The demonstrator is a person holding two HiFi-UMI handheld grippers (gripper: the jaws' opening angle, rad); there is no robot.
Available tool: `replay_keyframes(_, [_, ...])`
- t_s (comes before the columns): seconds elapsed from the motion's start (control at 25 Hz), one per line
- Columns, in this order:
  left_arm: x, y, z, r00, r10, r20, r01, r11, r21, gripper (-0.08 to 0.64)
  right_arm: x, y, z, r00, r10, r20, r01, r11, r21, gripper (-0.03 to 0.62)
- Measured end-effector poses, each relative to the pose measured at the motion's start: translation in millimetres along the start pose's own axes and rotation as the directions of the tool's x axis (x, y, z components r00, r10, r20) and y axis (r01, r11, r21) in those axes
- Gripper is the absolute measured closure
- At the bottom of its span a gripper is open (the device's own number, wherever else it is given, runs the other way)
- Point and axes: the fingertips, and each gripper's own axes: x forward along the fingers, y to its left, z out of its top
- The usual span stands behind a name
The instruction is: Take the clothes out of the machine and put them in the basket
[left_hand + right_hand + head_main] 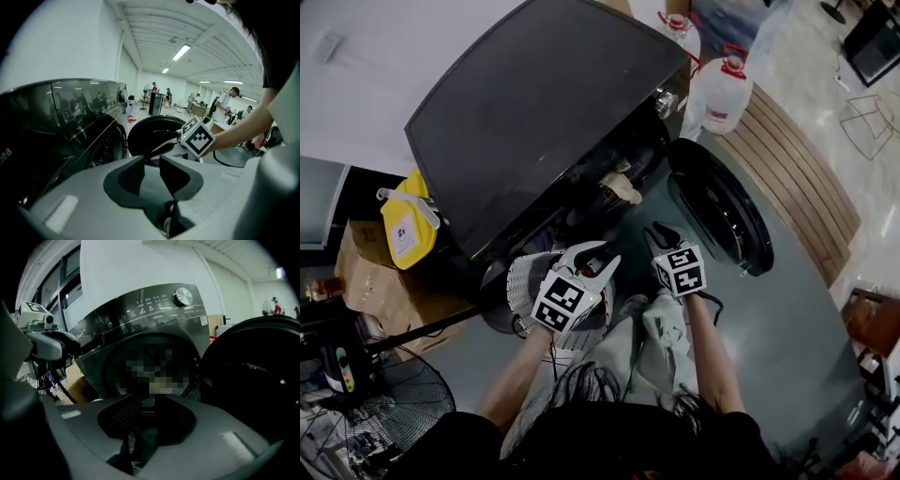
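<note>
Head view: one machine (534, 103), one door (722, 211) open. Clothes (621, 187) lay in drum, ahead of right gripper (661, 234). One basket (520, 281) sat below left gripper (598, 255).
Left gripper view: jaws stood slightly parted, empty.
Right gripper view: jaws stood barely parted, empty.

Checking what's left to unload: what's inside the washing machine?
A pale garment lies just inside the open mouth of the washing machine. Deeper in, everything is dark, hidden under the machine's top.
</note>
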Motion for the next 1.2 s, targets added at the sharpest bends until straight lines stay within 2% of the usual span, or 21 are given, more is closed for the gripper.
replay_keyframes(0.44, [62.8,55.9,-60.9,0.994,0.107,0.026,-0.105,0.992,-0.073,0.453,106.3,-48.4,-46.0,0.998,0.04,-0.051,-0.044,0.996,-0.075,0.46])
replay_keyframes(0.52, [73.1,58.8,-74.2,0.994,0.104,0.02,-0.102,0.992,-0.068,0.453,127.8,-57.0,-56.4,0.997,0.044,-0.068,-0.049,0.995,-0.082,0.454])
replay_keyframes(0.68, [91.8,59.2,-104.9,0.996,0.086,-0.007,-0.086,0.996,-0.004,0.453,172.1,-74.8,-79.2,0.992,0.052,-0.113,-0.064,0.992,-0.11,0.445])
replay_keyframes(0.76, [96.8,62.8,-118.7,0.996,0.087,-0.019,-0.087,0.996,0.008,0.453,190.9,-86.3,-86.0,0.991,0.042,-0.127,-0.056,0.993,-0.103,0.443])
replay_keyframes(0.96, [98.8,80.4,-144.8,0.993,0.118,-0.02,-0.118,0.993,-0.028,0.453,233.8,-102.4,-89.9,0.99,0.029,-0.141,-0.039,0.997,-0.069,0.428])
replay_keyframes(1.2, [101.9,89.1,-154.8,0.989,0.146,0.009,-0.146,0.988,-0.051,0.453,276.4,-111.8,-93.9,0.982,0.026,-0.187,-0.04,0.997,-0.07,0.406])
